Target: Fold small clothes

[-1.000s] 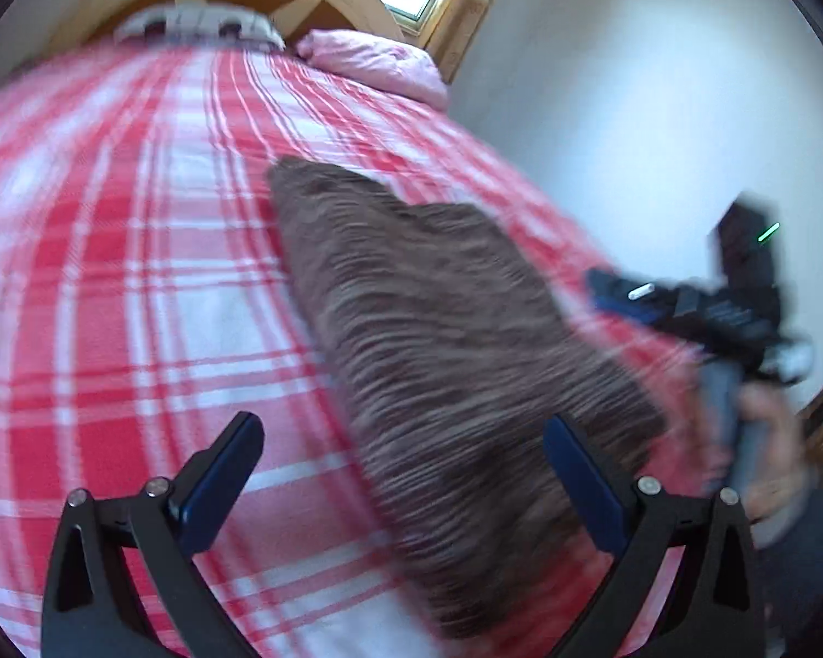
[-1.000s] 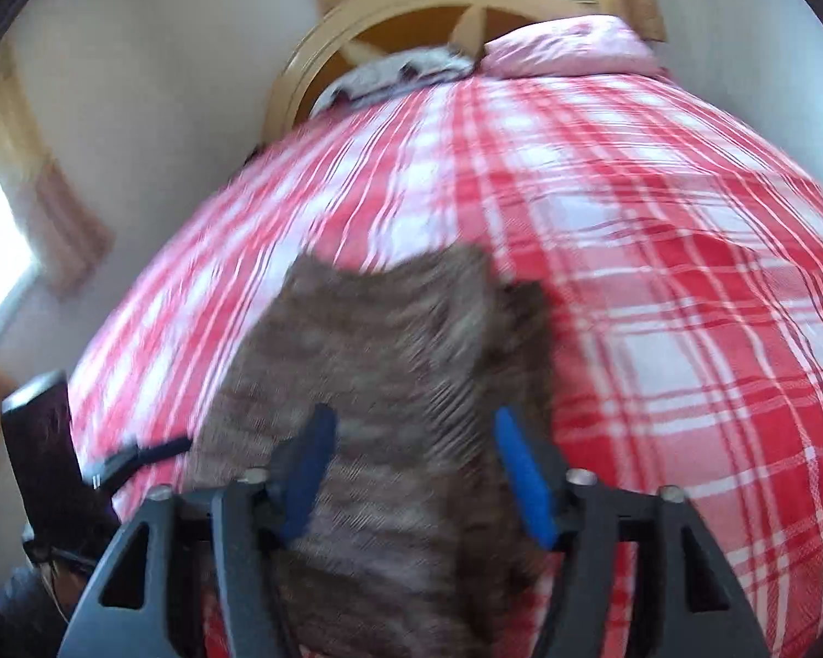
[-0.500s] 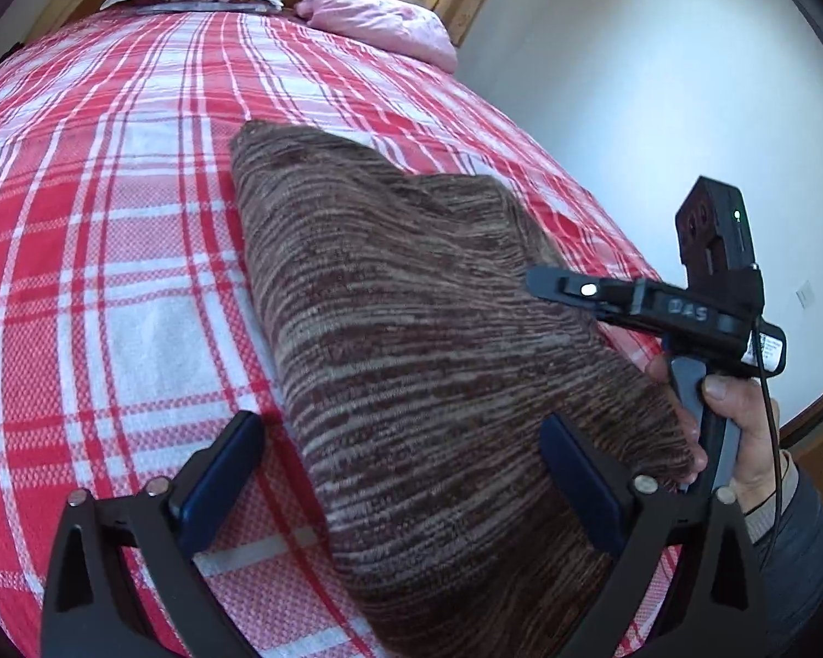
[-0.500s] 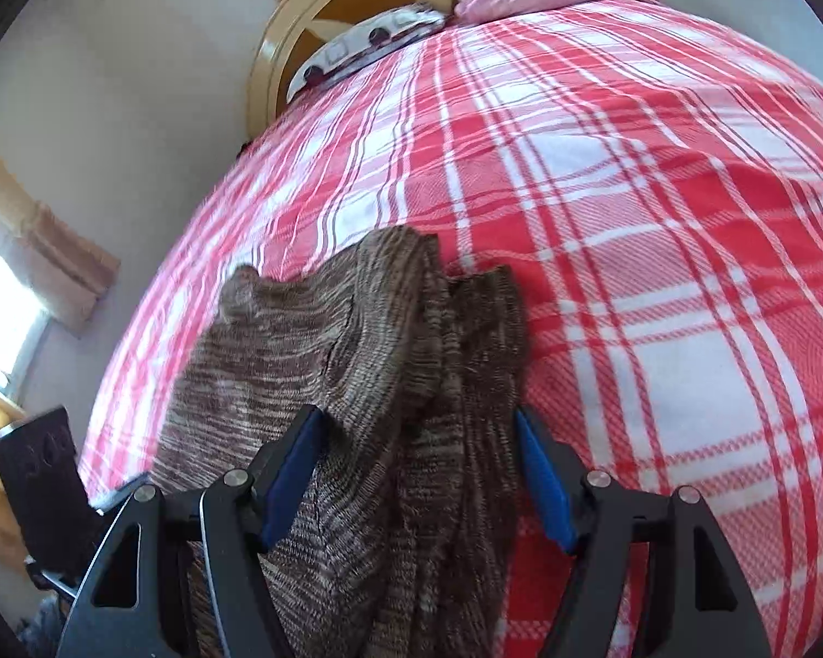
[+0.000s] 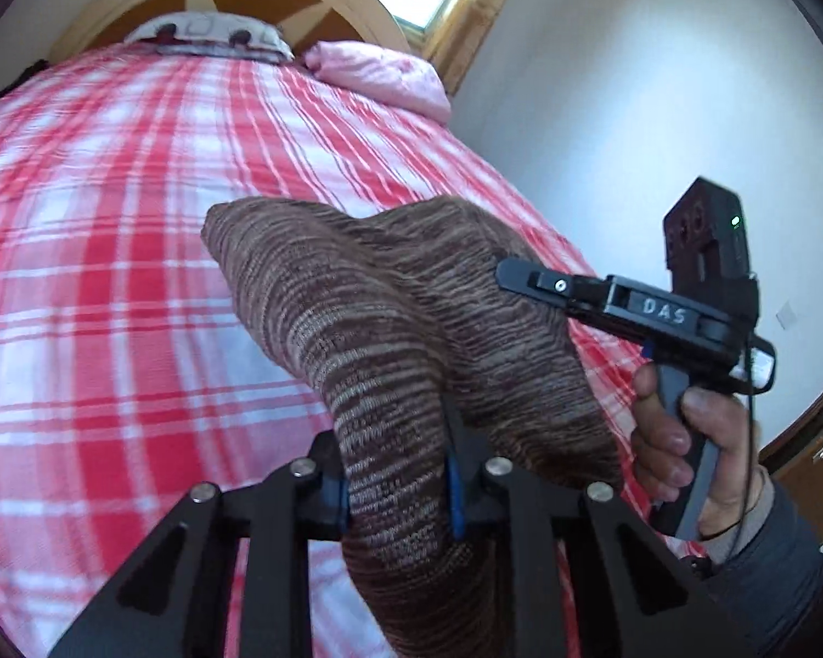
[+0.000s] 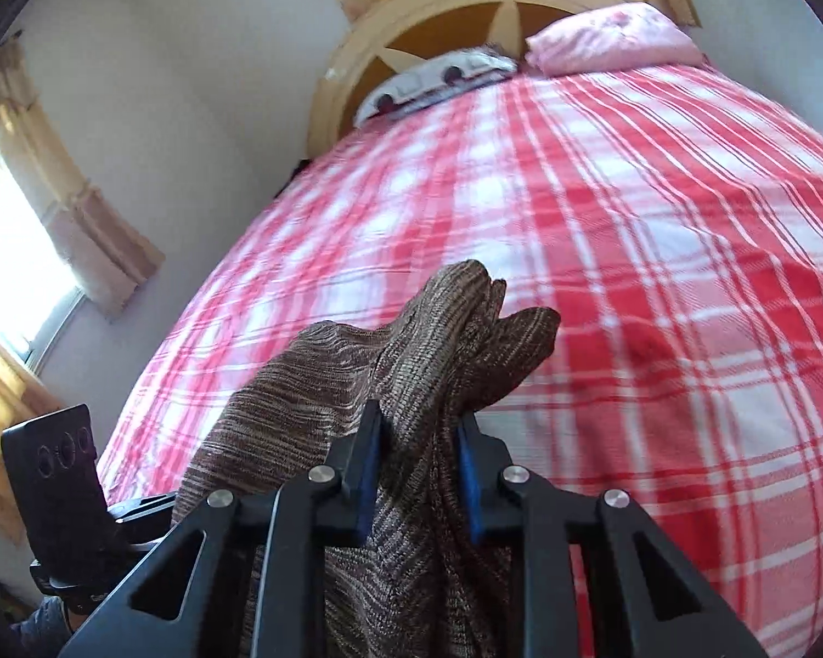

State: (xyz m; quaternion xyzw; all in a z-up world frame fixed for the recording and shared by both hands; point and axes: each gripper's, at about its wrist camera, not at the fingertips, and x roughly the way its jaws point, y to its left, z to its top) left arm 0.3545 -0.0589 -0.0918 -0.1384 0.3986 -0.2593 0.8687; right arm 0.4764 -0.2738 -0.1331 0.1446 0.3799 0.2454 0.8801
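A brown striped knit garment [image 5: 389, 329] lies bunched on the red and white plaid bed [image 5: 110, 274]. My left gripper [image 5: 398, 488] is shut on its near edge, with fabric pinched between the blue pads. My right gripper [image 6: 420, 471] is shut on another part of the same garment [image 6: 428, 362], which rises in a ridge between its jaws. In the left wrist view the right gripper [image 5: 526, 279] shows side-on at the garment's right edge, held by a hand. The garment's near hem is hidden under both grippers.
A pink pillow [image 5: 378, 77] and a patterned pillow [image 5: 208, 35] lie by the wooden headboard [image 6: 466, 5]. A white wall [image 5: 631, 109] runs along the bed's right side. Curtained windows [image 6: 22, 208] stand left of the bed.
Both grippers went from open around the garment to shut on it. The fabric is now pulled up into folds near the grippers.
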